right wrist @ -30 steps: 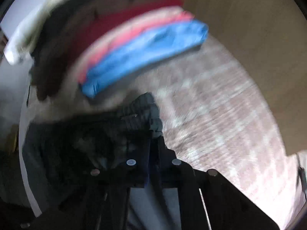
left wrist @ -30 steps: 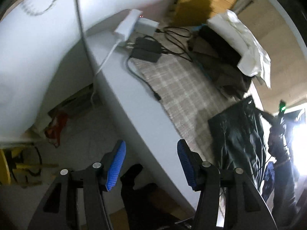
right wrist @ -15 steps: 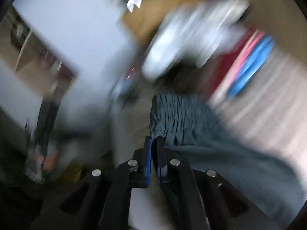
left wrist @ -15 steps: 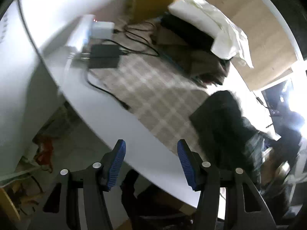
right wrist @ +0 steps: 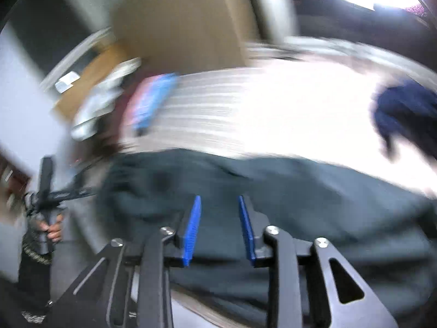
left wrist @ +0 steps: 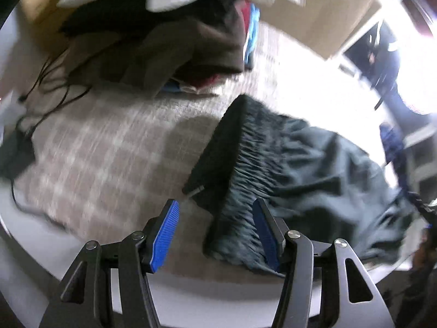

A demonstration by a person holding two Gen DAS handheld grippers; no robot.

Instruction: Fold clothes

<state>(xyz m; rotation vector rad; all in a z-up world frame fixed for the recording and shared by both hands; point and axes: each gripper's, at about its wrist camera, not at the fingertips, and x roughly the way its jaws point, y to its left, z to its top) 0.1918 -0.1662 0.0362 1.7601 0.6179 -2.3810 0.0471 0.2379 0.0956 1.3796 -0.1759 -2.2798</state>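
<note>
A dark green garment with a gathered elastic waistband (left wrist: 286, 164) lies on the checked cloth (left wrist: 103, 147) near the table's front edge. My left gripper (left wrist: 215, 232) is open, its blue pads just above the waistband's near corner. My right gripper (right wrist: 220, 227) is open and empty, hovering over the same dark garment (right wrist: 273, 191), which spreads across the lower half of the right wrist view. Both views are motion-blurred.
A pile of folded clothes (left wrist: 169, 46), brown, red, blue and white, sits at the back against a wooden panel (left wrist: 322, 13). Black cables (left wrist: 46, 87) lie at the left. A dark blue cloth (right wrist: 404, 114) lies at the right. The other handheld gripper (right wrist: 46, 191) shows at the left.
My right gripper has let go of the dark garment and opened. My left gripper has swung from the table's edge to over the waistband. The garment now lies spread on the cloth.
</note>
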